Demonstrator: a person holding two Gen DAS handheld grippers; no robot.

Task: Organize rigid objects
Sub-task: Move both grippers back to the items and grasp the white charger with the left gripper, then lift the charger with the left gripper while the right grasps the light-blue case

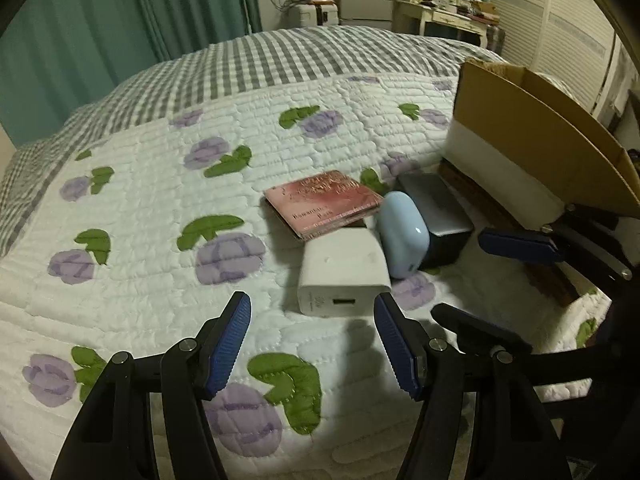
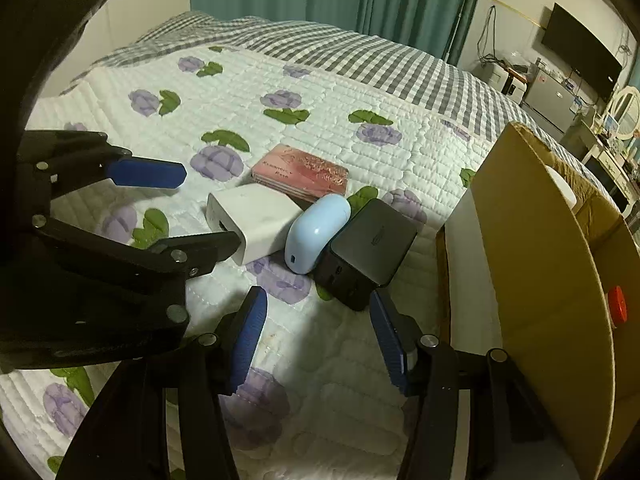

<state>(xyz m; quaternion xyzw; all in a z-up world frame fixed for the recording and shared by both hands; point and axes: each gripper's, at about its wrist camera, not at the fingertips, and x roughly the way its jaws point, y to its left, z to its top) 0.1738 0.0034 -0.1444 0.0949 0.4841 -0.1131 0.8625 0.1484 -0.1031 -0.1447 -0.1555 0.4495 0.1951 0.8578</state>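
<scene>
The white, boxy plastic charger block (image 1: pixel 345 270) lay on the quilted floral bedspread (image 1: pixel 140 216), near the bed's right edge and just short of the tall brown cardboard box (image 1: pixel 532 136) that stood there. It was the nearest piece of a tight cluster: a pale blue rounded plastic case (image 1: pixel 400 234) leaned against its right side, a dark grey rectangular charger (image 1: pixel 438 216) pressed against the case on the box side, and a flat pink book-like pack (image 1: pixel 324 200) sat just behind, toward the middle of the bed.

The left tool (image 1: pixel 314 344) hung wide open and empty, directly in front of the white block – its port face turned toward the tool, its long axis running away from it toward the pink pack. The block sat just ahead of the fingertips and a little to their right. The right tool (image 2: pixel 320 340) was likewise spread wide and held nothing; it pointed at the near corner of the dark grey charger, which lay just ahead of its fingers.

By my reading, the left tool was better placed for the white block and the right for the grey one. Open quilt lay to the left – ample room there – while the leaning blue case would likely tip if either neighbour were lifted.
</scene>
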